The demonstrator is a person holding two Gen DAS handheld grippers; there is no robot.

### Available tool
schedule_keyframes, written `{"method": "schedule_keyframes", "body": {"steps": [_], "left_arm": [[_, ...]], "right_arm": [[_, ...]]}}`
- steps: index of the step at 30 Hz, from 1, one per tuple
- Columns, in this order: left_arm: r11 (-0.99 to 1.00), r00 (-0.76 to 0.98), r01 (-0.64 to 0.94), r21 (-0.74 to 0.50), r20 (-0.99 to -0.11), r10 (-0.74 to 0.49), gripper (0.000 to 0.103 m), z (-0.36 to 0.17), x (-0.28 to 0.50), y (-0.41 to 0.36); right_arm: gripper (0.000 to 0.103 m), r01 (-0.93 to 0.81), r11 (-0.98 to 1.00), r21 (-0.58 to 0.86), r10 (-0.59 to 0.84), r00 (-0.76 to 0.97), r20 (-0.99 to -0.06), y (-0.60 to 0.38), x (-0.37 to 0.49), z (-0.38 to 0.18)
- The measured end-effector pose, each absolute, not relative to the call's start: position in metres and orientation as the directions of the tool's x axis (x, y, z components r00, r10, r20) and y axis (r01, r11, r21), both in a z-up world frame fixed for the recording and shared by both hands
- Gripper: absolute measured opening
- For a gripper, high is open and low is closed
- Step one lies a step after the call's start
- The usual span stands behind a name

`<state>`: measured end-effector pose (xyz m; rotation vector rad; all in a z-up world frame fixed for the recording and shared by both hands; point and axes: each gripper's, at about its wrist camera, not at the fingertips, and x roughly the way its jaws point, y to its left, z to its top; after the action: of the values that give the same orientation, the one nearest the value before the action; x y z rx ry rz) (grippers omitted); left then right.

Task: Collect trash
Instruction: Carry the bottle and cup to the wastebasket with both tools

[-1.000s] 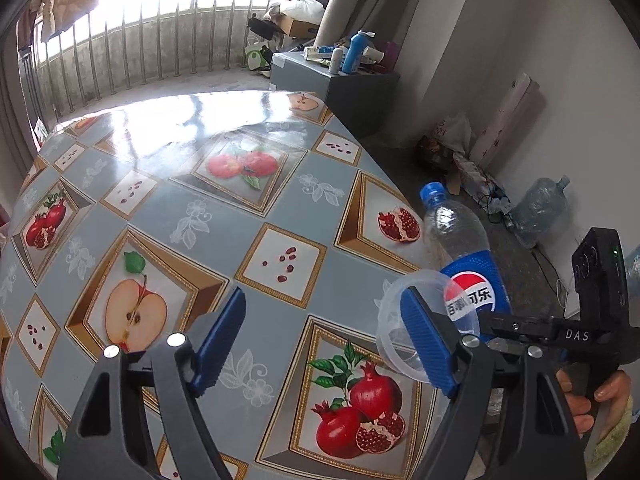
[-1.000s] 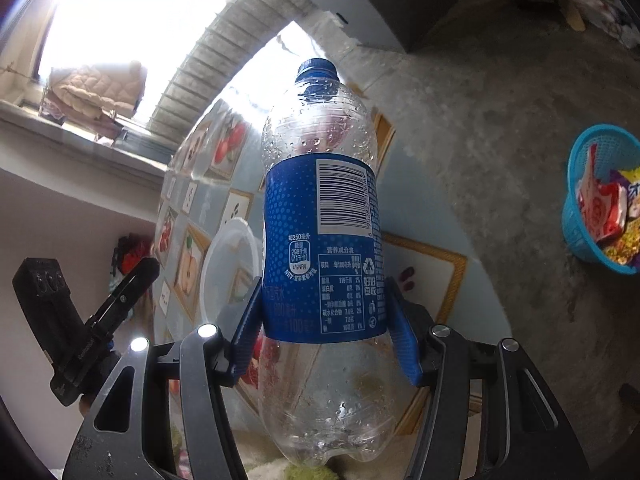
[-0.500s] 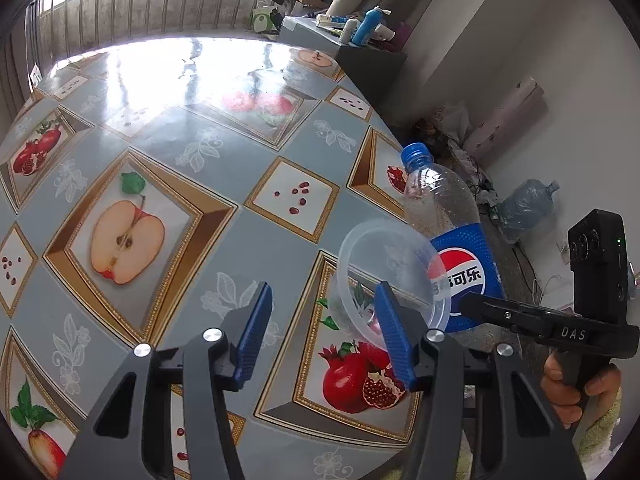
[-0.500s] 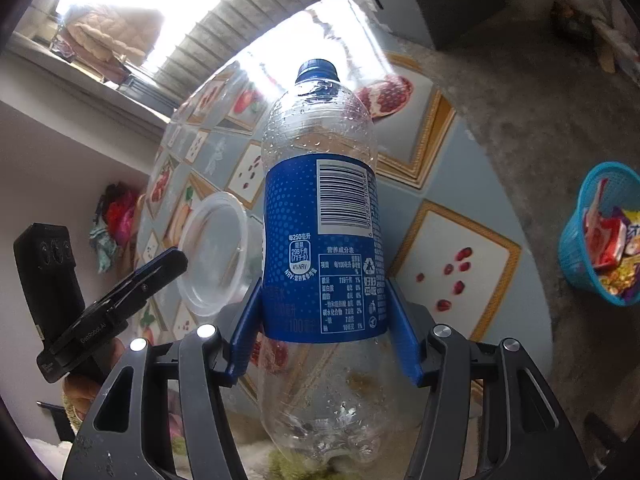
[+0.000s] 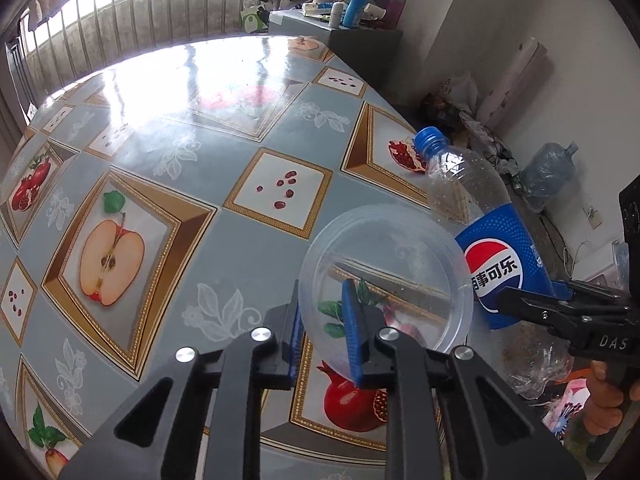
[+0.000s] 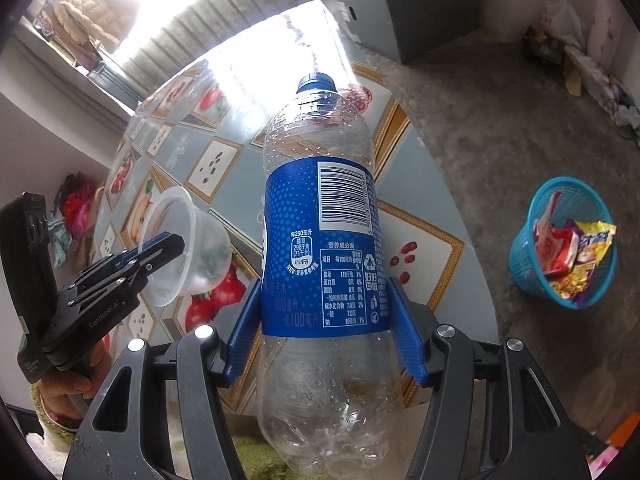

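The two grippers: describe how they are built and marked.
Both are black hand-held tools with angular cut-out arms, silver round bolts and blue ribbed finger pads. The left gripper shows "GenRoboLAI" lettering in the right wrist view; the right gripper shows "DAS" in white in the left wrist view. Each carries a black box-like block behind. No cables visible.

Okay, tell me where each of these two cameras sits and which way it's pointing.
Left wrist: sits on the left tool, looking down over the fruit-print table; its jaws, just closing, pinch the clear plastic cup; the right tool and a hand show.
Right wrist: sits on the right tool, which grips the Pepsi bottle; floor and blue basket beyond; left tool visible.
Shared: table, cup, bottle.
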<state>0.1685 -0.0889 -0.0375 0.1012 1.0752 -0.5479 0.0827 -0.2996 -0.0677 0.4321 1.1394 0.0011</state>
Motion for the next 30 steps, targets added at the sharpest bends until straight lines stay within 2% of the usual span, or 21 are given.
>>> {"method": "schedule_keyframes", "body": {"steps": [8, 17, 30], "left_arm": [[0.875, 0.413, 0.471, -0.115, -0.847, -0.334, 0.011, -0.035, 0.169, -0.093], [0.868, 0.465, 0.495, -0.034, -0.834, -0.298, 0.011, -0.032, 0.162, -0.103], [0.866, 0.522, 0.499, 0.021, -0.805, -0.282, 0.007, -0.021, 0.151, -0.108]], "right_arm": [[0.060, 0.232, 0.917, 0.326, 0.203, 0.433, -0.878, -0.296, 0.088, -0.070], [0.060, 0.239, 0.914, 0.328, 0.198, 0.441, -0.875, -0.295, 0.089, -0.073], [0.056, 0.256, 0.884, 0.390, 0.234, 0.480, -0.845, -0.308, 0.081, -0.073]]}}
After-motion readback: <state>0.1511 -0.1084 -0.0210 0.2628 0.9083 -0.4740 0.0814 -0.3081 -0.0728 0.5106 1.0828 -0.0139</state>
